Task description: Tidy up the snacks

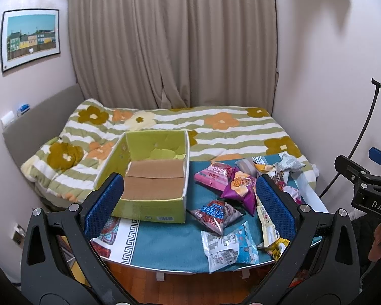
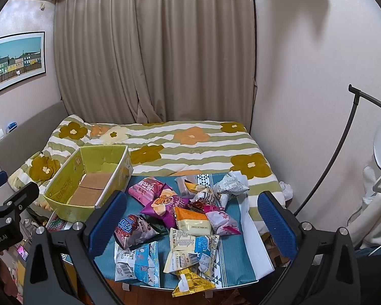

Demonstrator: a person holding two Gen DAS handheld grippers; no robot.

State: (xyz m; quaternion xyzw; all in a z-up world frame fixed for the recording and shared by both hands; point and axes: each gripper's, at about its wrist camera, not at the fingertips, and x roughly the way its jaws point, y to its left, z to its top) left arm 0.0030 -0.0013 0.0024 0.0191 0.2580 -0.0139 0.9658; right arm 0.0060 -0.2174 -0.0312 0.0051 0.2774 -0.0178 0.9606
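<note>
An empty green cardboard box (image 1: 152,170) stands open on the left of a small table with a teal cloth (image 1: 165,241); it also shows in the right wrist view (image 2: 89,178). Several snack packets lie in a pile to its right: a pink one (image 1: 212,176), a purple one (image 1: 241,188), a red-and-silver one (image 1: 216,214), a white-and-blue one (image 1: 228,250). My left gripper (image 1: 190,198) is open and empty, above the table's near edge. My right gripper (image 2: 190,216) is open and empty over the pile, with the purple packet (image 2: 165,203) and an orange-and-cream packet (image 2: 193,219) between its fingers.
A bed with a flowered green-striped quilt (image 1: 216,127) lies right behind the table. Curtains (image 1: 170,38) hang at the back. A black lamp stand (image 2: 343,139) rises at the right. The right gripper's body (image 1: 365,185) shows at the right edge of the left wrist view.
</note>
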